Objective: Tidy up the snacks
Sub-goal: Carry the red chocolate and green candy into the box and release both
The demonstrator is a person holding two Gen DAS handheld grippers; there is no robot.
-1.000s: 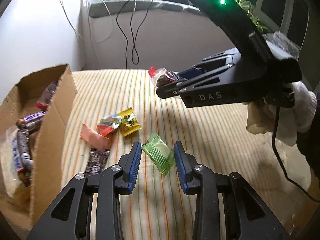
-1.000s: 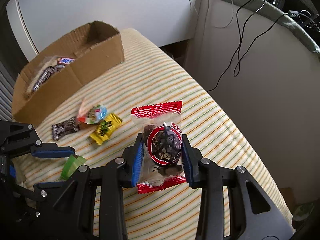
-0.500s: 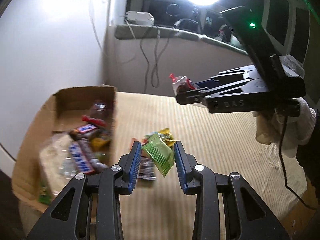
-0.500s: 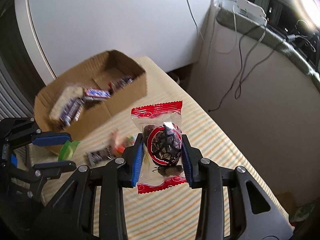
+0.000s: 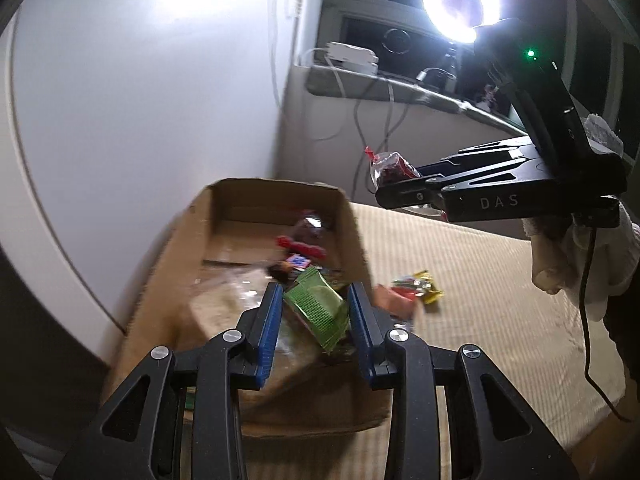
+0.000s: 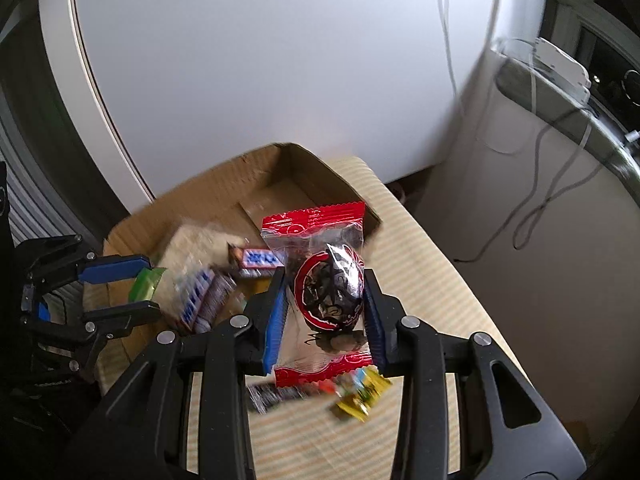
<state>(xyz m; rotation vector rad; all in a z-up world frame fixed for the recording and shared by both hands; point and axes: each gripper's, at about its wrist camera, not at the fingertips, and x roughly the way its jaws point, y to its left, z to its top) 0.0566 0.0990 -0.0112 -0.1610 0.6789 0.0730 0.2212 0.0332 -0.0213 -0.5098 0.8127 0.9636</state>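
My left gripper (image 5: 314, 322) is shut on a green snack packet (image 5: 320, 312) and hangs over the near end of an open cardboard box (image 5: 240, 216) that holds several snack bars. My right gripper (image 6: 324, 312) is shut on a clear packet with red ends and a dark sweet inside (image 6: 324, 280), above the box's right wall. In the left wrist view the right gripper (image 5: 384, 196) shows at upper right with the red packet (image 5: 388, 168) at its tip. The left gripper (image 6: 148, 292) with the green packet (image 6: 146, 282) appears at the left of the right wrist view.
The box (image 6: 304, 176) sits at the left end of a striped tabletop (image 5: 480, 280). Loose snacks lie beside it: a yellow packet (image 6: 362, 398), a dark bar (image 6: 276, 394), a red-orange packet (image 5: 400, 296). A white wall, dangling cables and a ring light (image 5: 460, 0) stand behind. A gloved hand (image 5: 580, 256) holds the right gripper.
Both grippers have risen and swung left from over the loose snacks to above the box, each keeping its packet. The box now fills the middle of both views.
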